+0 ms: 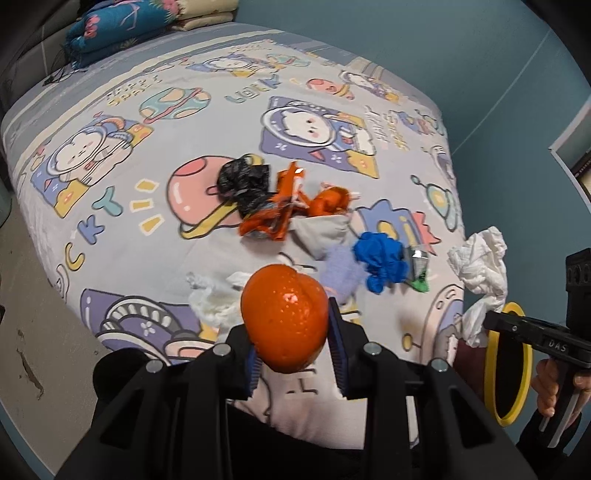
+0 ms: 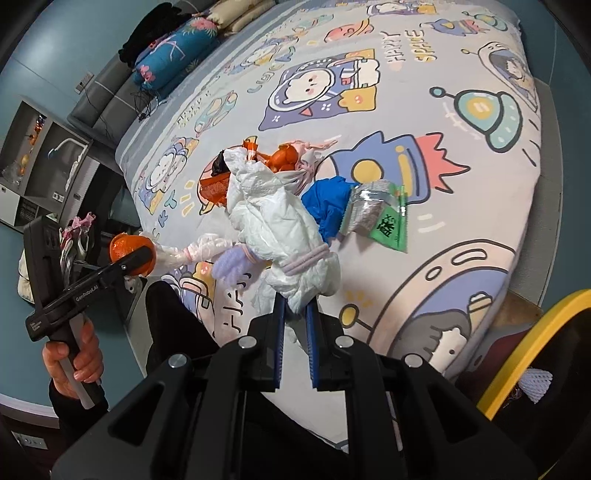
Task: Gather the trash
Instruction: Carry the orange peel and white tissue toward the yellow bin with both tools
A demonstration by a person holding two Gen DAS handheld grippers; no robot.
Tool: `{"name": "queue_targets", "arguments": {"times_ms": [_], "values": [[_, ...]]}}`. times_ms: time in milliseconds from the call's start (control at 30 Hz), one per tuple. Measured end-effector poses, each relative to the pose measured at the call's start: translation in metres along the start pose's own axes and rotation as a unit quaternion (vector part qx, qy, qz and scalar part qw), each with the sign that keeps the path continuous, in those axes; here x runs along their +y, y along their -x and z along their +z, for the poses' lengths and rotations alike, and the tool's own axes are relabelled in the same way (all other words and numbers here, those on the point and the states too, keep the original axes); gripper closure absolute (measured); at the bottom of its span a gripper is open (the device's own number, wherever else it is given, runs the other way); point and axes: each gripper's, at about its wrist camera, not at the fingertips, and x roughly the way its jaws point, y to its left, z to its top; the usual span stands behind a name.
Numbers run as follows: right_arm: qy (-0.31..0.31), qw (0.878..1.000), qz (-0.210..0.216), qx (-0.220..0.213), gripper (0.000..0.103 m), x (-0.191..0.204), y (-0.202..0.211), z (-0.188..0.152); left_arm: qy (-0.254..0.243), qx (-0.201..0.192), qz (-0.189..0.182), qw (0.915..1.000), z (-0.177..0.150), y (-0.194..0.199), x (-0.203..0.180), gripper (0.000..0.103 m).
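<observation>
My left gripper [image 1: 295, 332] is shut on a piece of orange peel [image 1: 284, 317], held above the near edge of the bed; it also shows in the right wrist view [image 2: 131, 254]. My right gripper [image 2: 295, 314] is shut on a crumpled white tissue [image 2: 273, 225], which also shows at the right of the left wrist view [image 1: 480, 273]. On the bedsheet [image 1: 147, 166] lie a black bag [image 1: 242, 181], an orange wrapper [image 1: 273, 214], more orange peel [image 1: 328, 201], a blue glove [image 1: 380, 258] and a green and silver packet [image 2: 380, 218].
A yellow-rimmed bin [image 1: 509, 365] stands beside the bed at the right; its rim also shows in the right wrist view [image 2: 535, 339]. A white tissue [image 1: 214, 302] and a purple cloth [image 2: 232, 266] lie near the bed's edge. Folded quilts [image 1: 122, 26] sit at the bed's head.
</observation>
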Motion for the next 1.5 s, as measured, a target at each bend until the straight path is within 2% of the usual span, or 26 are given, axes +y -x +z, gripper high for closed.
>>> {"name": "queue_targets", "arguments": {"times_ms": [367,733,1067,1500], "values": [[-0.017,1.0,0.0,-0.025,0.093,-0.021,0.026,-0.009,-0.035,-0.009,-0.036,0.9987,0.002,0.014,-0.045,0.074],[-0.041,0.998,-0.01,-0.056,0.093,-0.046,0.057,-0.02,-0.079,-0.018,-0.076,0.9938,-0.002,0.034,-0.095,0.074],[-0.068,0.994,-0.019,-0.086,0.093,-0.072,0.089,-0.036,-0.12,-0.028,-0.112,0.9861,-0.004,0.051,-0.147,0.074],[-0.118,0.984,-0.038,-0.129,0.093,-0.116,0.127,-0.065,-0.17,-0.02,-0.155,0.9729,-0.016,0.054,-0.215,0.074]]}}
